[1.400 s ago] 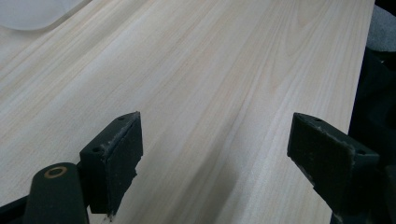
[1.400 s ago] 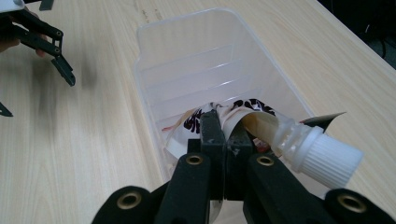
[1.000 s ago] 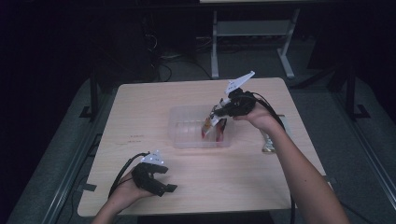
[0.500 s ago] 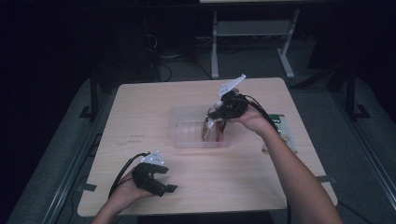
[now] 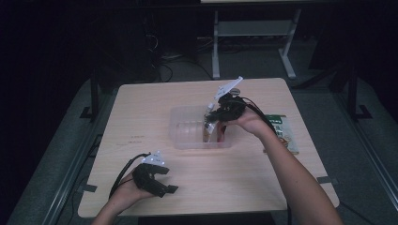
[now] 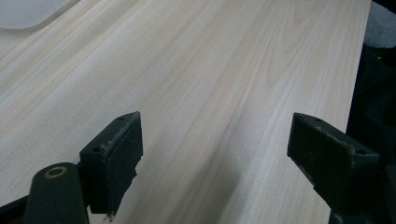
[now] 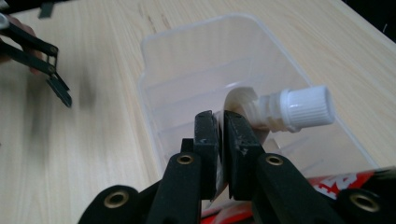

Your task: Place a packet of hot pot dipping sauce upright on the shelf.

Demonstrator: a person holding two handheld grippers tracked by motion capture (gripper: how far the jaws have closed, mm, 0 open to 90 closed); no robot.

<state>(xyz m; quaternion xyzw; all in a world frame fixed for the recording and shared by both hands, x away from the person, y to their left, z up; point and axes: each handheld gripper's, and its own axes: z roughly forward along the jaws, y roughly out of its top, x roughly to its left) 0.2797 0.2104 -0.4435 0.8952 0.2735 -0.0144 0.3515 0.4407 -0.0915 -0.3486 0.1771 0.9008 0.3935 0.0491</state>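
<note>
White-capped pouch clamped in right gripper jaws over clear tub; left gripper jaws gape.

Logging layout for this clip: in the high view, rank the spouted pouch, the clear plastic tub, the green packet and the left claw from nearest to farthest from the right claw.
1. White-capped spouted pouch: clamped in the right claw.
2. Clear plastic tub: directly beneath.
3. Green snack packet: table's right edge.
4. Left claw: near-left of table.

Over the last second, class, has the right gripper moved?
Yes. The right gripper, shut on the spouted pouch, has dropped slightly lower into the clear tub.
</note>
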